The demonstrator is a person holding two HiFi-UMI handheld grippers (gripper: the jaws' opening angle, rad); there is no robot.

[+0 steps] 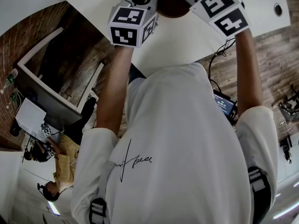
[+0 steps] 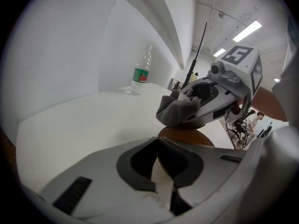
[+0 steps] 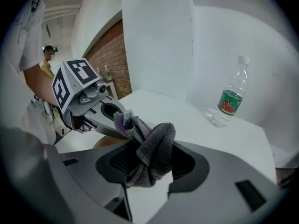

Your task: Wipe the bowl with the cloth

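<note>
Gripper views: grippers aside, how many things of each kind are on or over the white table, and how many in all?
Brown bowl: 1
Grey cloth: 1
Plastic water bottle: 1
Total: 3

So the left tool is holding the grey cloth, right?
No, the right tool is holding the grey cloth, bunched between its jaws; the right gripper view shows it. The left tool grips the brown bowl.
</note>
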